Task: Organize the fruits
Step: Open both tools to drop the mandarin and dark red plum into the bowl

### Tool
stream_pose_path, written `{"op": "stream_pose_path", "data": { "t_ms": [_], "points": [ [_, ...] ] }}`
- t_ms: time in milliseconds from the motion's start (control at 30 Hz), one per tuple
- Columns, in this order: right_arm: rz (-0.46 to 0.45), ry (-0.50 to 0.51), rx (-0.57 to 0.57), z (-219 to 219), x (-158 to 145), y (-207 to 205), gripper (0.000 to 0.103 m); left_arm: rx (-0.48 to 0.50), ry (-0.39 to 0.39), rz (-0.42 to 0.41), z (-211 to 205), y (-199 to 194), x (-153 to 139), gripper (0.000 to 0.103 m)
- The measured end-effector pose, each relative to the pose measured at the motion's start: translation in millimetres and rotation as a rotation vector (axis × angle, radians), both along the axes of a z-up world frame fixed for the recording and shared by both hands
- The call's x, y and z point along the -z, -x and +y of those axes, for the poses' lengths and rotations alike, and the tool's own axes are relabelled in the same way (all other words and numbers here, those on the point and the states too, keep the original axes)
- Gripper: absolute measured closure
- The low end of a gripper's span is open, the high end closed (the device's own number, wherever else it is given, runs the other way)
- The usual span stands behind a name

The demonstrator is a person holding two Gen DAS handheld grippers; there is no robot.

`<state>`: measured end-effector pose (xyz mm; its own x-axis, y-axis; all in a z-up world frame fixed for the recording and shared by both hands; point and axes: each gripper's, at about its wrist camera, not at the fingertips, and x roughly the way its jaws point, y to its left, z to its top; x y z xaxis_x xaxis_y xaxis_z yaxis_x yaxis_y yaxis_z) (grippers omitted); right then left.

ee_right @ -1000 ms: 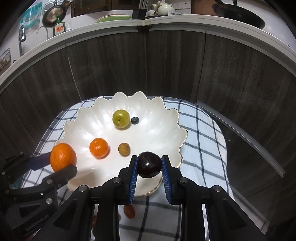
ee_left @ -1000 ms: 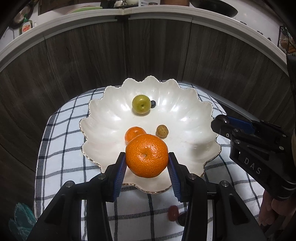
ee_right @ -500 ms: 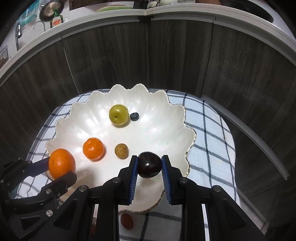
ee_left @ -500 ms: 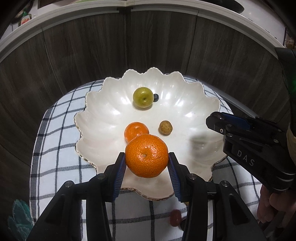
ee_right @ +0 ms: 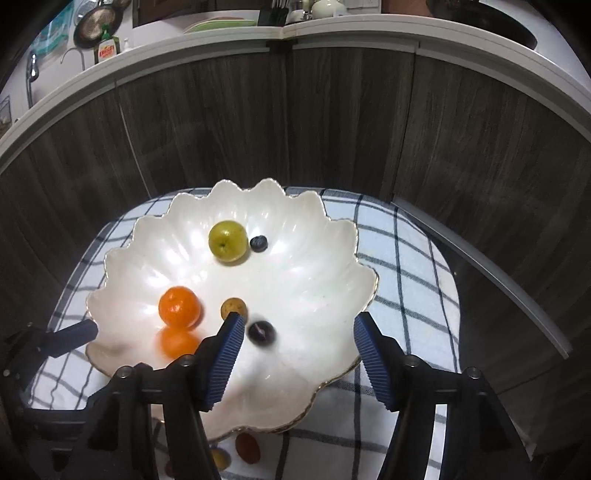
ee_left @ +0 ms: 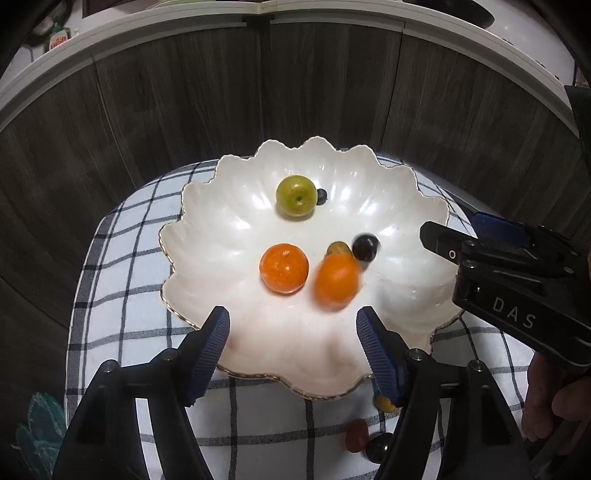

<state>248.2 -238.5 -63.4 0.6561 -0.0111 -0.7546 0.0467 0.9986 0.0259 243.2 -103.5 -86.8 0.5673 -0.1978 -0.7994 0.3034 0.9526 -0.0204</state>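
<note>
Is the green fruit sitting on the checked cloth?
No, the green fruit lies inside the white scalloped bowl, right beside a small blueberry.

Dim fisheye views, glare on the white bowl (ee_left: 207, 236), two fruits motion-blurred.

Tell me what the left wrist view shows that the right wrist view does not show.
Only the left wrist view: a hand holding the right gripper, and the teal thing low at left.

Only the right wrist view: the dish soap bottle and pan on the counter.

Both: the scalloped white bowl with green fruit, blueberry, and two blurred fruits dropping as both grippers open.
</note>
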Motion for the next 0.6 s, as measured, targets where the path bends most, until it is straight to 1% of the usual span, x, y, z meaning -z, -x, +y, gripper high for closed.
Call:
{"op": "stream_pose_path", "data": {
  "t_ms": [67, 200, 600],
  "points": [
    [-0.004, 0.003, 0.007, -1.1, -2.2, 0.1, 0.038, -0.007, 0.001, -0.006, 1.2, 0.0, -2.8, 0.029],
    [-0.018, 0.004, 0.017, -3.7, -6.6, 3.7, 0.033, -0.029, -0.001, -0.023, 3.8, 2.1, -9.8, 0.018],
    [-0.039, 0.003, 0.021, -6.0, -17.7, 22.8, 0.032, -0.050, 0.006, -0.064, 4.0, 21.6, -31.1, 0.017]
  ]
}}
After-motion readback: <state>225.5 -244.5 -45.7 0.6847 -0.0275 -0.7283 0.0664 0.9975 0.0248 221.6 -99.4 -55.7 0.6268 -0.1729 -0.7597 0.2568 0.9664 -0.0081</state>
